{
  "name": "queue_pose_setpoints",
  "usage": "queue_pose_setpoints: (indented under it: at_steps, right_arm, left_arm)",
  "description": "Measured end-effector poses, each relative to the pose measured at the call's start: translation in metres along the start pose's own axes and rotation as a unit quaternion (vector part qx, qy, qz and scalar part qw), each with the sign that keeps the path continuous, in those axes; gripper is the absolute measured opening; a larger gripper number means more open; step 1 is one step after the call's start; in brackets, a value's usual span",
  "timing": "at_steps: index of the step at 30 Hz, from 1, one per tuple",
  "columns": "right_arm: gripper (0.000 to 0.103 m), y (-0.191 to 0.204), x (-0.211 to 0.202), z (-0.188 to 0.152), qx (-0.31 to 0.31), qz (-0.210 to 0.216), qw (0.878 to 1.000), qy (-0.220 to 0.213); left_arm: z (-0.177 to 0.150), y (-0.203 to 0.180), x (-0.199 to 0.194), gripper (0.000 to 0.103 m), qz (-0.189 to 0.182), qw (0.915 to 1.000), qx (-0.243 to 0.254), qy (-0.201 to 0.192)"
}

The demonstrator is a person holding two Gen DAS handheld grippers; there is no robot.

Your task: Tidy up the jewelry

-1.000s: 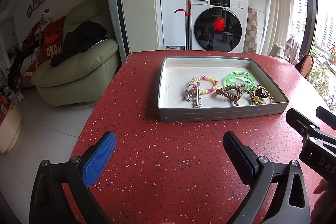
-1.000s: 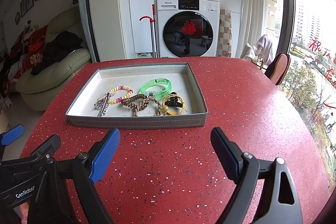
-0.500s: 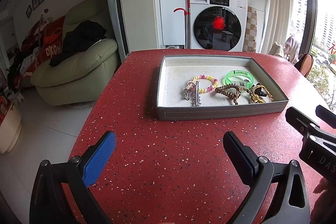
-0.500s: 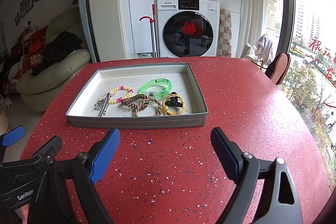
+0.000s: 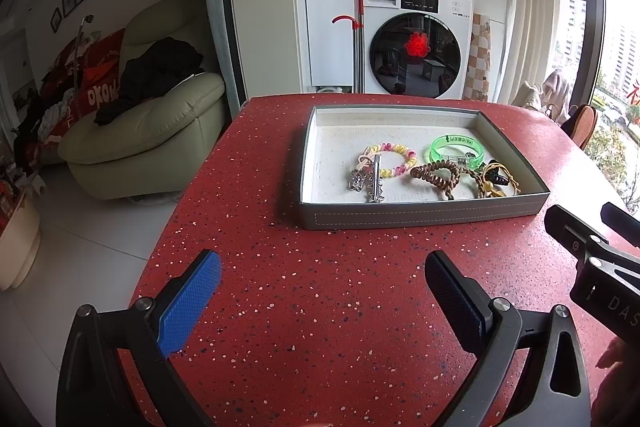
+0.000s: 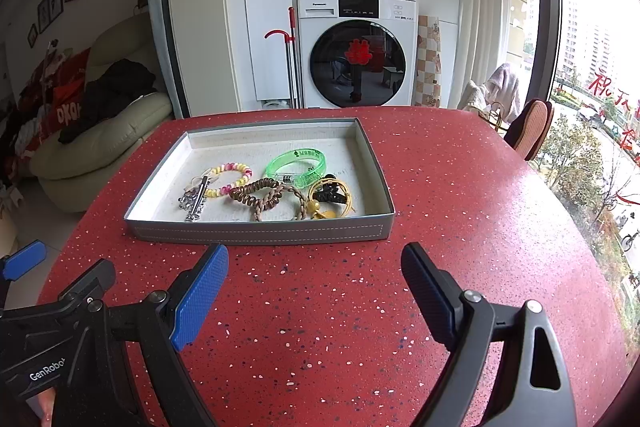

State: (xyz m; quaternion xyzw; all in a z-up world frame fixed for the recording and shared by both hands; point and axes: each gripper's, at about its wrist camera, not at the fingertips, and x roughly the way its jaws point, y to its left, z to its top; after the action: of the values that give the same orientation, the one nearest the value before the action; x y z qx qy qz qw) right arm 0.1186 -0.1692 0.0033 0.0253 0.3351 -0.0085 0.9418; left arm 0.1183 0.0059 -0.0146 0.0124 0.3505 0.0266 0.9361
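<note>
A grey tray point(image 5: 420, 218) point(image 6: 260, 231) sits on the red speckled table point(image 5: 320, 307) point(image 6: 320, 307). Inside it lie a pink-and-yellow coil bracelet point(image 5: 394, 159) point(image 6: 234, 175), a silver hair clip with a charm point(image 5: 374, 185) point(image 6: 195, 199), a green translucent bangle point(image 5: 458, 150) point(image 6: 296, 163), a brown coil hair tie point(image 5: 436, 177) point(image 6: 256, 195) and a yellow cord with a black clip point(image 5: 496, 183) point(image 6: 330, 197). My left gripper point(image 5: 322, 277) and right gripper point(image 6: 314, 271) both hover open over bare table in front of the tray, nothing between their fingers.
The table's left edge drops to a white tiled floor point(image 5: 60, 259). A cream sofa point(image 5: 140, 139) with clothes stands at left. Stacked washing machines point(image 5: 416, 39) stand behind the table. A wicker chair point(image 6: 532, 129) and a window are at right.
</note>
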Motion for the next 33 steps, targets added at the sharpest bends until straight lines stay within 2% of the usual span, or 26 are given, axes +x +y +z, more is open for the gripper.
queue_pose_setpoints:
  at_steps: [33]
  right_arm:
    - [0.090, -0.0026, -0.0007, 0.0035, 0.007, 0.003, 1.000, 0.000]
  left_arm:
    - [0.0031, -0.0022, -0.0028, 0.103, 0.001, 1.0000, 0.001, 0.003]
